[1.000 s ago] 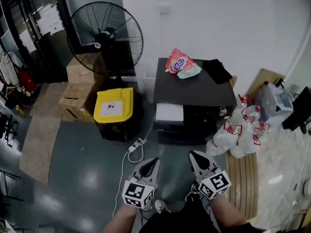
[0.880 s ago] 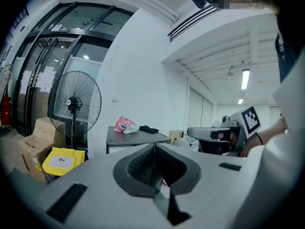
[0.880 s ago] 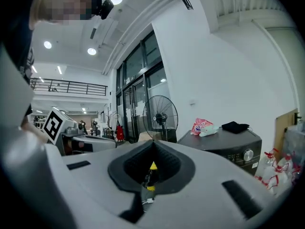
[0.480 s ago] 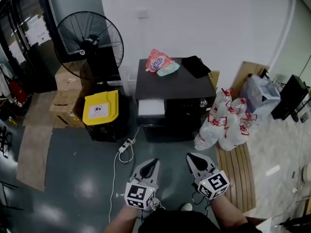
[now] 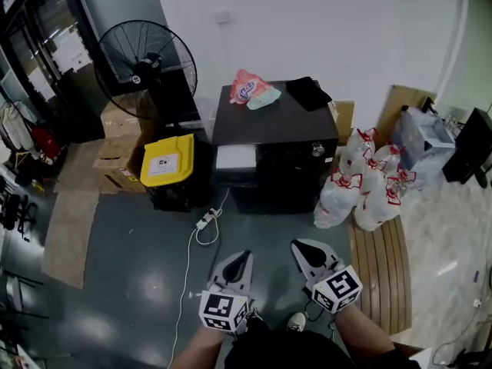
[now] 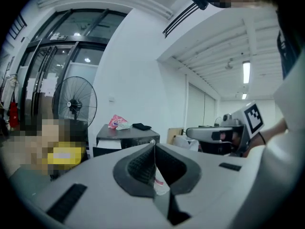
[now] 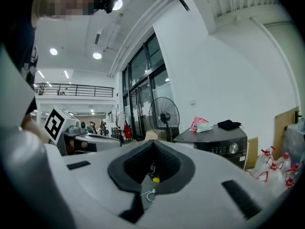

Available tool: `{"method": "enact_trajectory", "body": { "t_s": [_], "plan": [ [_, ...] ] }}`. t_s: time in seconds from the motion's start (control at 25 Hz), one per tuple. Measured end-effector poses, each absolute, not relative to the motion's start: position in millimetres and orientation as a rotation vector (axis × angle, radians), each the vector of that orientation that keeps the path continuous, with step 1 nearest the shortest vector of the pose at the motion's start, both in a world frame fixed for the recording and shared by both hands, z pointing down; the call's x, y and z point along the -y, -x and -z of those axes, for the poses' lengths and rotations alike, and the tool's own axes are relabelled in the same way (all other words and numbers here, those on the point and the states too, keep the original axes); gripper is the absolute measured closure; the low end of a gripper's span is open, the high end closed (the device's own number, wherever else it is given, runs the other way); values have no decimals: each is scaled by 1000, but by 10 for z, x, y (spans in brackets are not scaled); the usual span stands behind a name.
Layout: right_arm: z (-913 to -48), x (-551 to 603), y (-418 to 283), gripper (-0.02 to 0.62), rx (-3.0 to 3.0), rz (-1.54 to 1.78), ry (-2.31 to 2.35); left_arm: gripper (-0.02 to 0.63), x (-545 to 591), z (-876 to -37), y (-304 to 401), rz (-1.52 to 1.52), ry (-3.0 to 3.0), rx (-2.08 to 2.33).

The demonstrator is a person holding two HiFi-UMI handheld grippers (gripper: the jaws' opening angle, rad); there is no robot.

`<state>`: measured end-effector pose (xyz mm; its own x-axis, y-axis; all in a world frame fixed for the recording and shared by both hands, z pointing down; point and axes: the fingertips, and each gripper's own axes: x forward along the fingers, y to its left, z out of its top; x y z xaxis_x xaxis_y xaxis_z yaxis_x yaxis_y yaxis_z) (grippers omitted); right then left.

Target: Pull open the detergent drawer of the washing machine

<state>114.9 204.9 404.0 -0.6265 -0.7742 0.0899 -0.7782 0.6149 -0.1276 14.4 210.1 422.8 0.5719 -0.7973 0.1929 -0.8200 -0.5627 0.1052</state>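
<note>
White drawer [image 5: 236, 157] well beyond fingers [image 5: 227, 272]

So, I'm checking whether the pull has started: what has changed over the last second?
Only the viewpoint shifted: the washing machine now sits further left in the head view. Nothing was taken hold of or let go. The left gripper and right gripper stay shut, empty and short of the machine.

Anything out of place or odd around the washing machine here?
A white power strip and its looped cable lie loose on the floor in front of the washing machine, in the approach path. A pink bag and a dark cloth sit on its top. Nothing looks spilled or damaged.
</note>
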Motion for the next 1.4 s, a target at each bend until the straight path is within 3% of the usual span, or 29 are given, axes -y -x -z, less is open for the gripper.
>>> {"method": "enact_trajectory", "body": {
  "t_s": [1.4],
  "plan": [
    [-3990,-2415,-1184,592,2875,-211,-1226,598,-2547,-4126,-256,-155,-2583,1478]
  ]
}}
